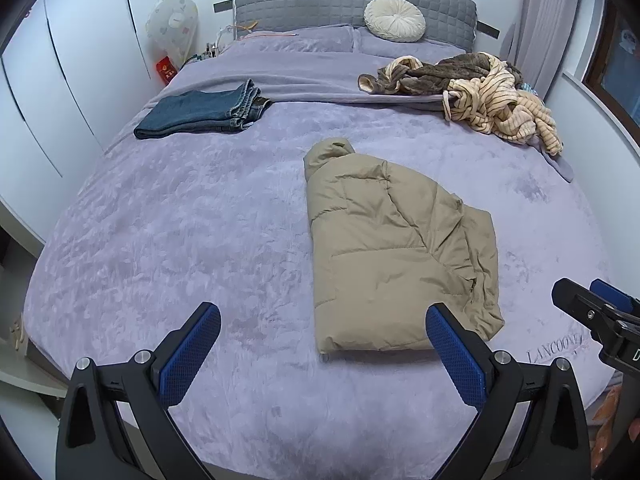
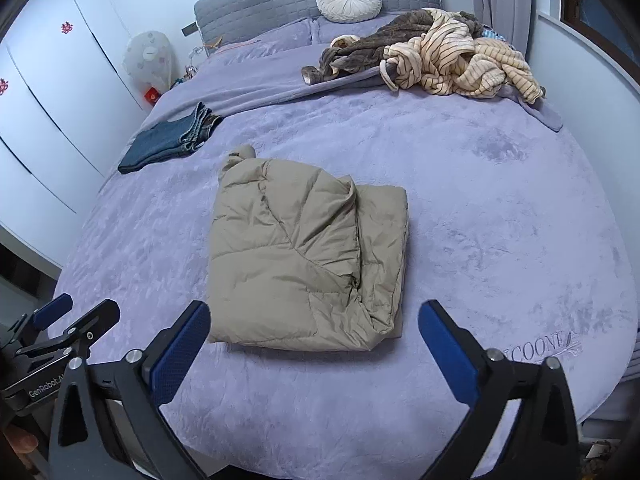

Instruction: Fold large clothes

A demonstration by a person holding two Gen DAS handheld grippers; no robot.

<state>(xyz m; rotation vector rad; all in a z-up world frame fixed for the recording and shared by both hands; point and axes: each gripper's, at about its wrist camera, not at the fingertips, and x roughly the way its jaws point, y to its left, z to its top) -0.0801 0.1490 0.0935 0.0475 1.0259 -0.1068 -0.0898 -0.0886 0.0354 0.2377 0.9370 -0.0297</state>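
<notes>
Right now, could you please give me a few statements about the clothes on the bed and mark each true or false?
1. The tan jacket lies folded on the bed. True.
2. The right gripper grips the jacket. False: its jaws are open, holding nothing.
3. The jeans are folded. True.
4. The striped garment is folded flat. False: it lies crumpled in a pile.
5. The left gripper is shut. False: it is open.

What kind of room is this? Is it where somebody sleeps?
Yes, it looks like a bedroom. There is a big bed with a purple blanket and a grey padded headboard, a round cushion by the pillows, and white wardrobe doors beside it. Clothes lie on the bed.
</notes>
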